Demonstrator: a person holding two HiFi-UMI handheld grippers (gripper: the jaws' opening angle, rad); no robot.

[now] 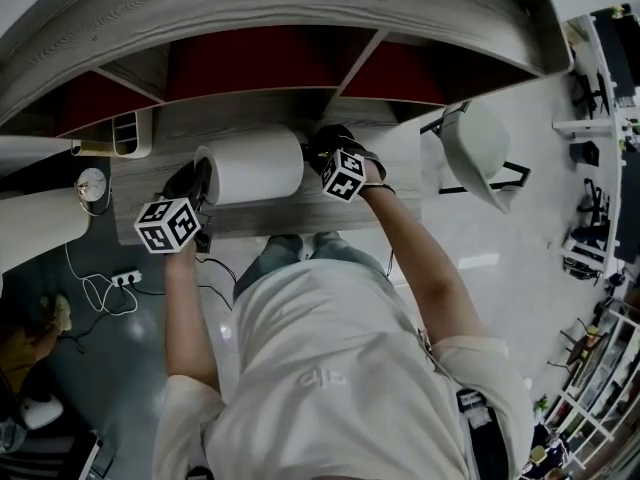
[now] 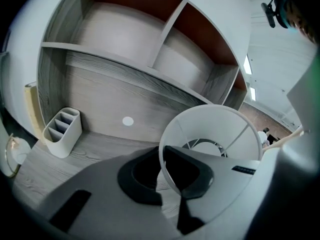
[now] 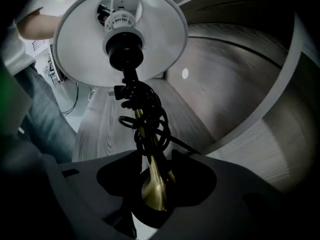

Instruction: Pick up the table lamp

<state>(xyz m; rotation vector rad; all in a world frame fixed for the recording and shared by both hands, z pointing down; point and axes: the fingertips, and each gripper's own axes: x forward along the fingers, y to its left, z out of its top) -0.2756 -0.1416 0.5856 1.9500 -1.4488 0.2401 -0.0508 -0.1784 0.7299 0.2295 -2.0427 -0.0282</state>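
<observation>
Your right hand-held gripper (image 3: 155, 159) straddles brass stem (image 3: 156, 184), jaws apart, not clamped. Left hand-held gripper (image 2: 164, 156) pinches shade rim (image 2: 210, 109). Table lamp (image 1: 255, 165) sideways over counter (image 1: 250, 223). Grasp step in hand; next: clamp stem, lift level.

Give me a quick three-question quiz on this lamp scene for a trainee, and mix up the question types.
1. True or false: the left gripper is pinching the rim of the lampshade.
2. What stands between the right gripper jaws? A) the brass lamp stem B) nothing C) the lampshade rim
3. Fill in: a black ___ is wound round the stem.

Key: 1 true; 2 A; 3 cord.
</observation>
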